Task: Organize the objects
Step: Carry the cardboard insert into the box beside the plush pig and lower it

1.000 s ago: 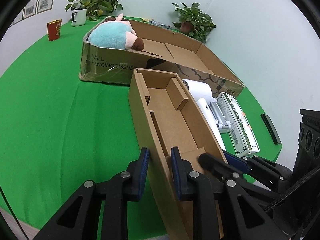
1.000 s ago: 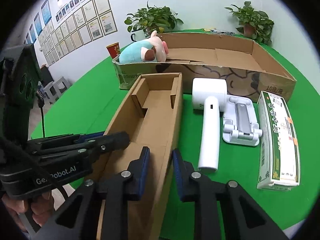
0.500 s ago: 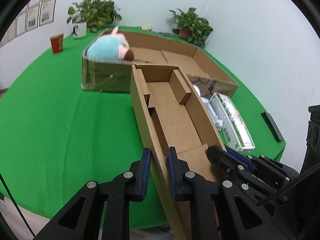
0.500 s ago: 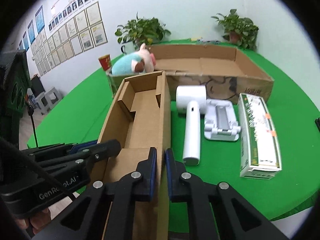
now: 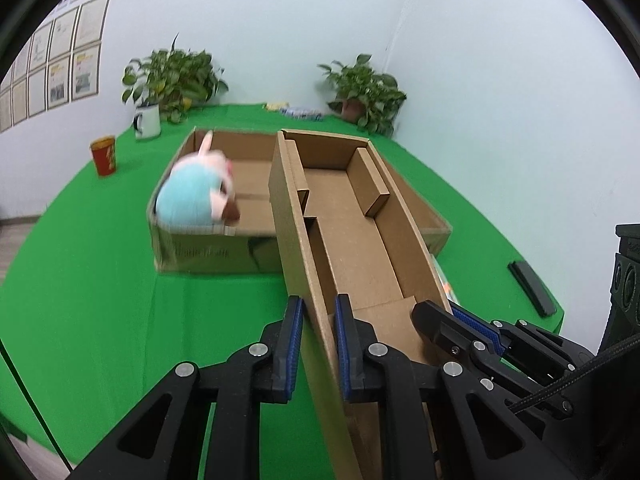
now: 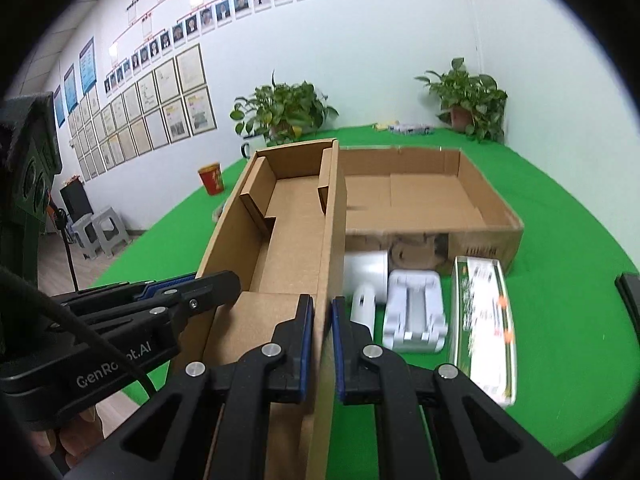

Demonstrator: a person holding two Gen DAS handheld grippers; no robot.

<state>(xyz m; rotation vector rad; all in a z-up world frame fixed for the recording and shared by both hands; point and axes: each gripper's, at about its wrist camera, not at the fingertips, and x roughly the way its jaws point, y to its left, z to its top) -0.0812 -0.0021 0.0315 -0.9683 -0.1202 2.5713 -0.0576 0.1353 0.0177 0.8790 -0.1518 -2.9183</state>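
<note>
Left hand-held gripper: clamped on left long wall of narrow cardboard box, near its close end; blue pads either side of wall.
Right hand-held gripper: clamped on right long wall of same box, near end; also seen in left cam.
Bench: green cloth, round edge, carries all the rest.
Big carton: open top, shallow, at far side; mostly bare inside in right cam.
Narrow cardboard box: open top, w/ folded inner dividers; held betw. both grippers, far end up over near wall of big carton.
Plush toy: teal body, pink ears, lying in left end of big carton; blurred.
Green/white pkg: long flat box on bench, right of white items.
White dryer-like device: on bench just right of narrow box, partly hidden by it.
White stand: betw. device & pkg, touching or just beside device.
Red cup: upright, left of carton, well apart.
Black slab: near right bench edge.
</note>
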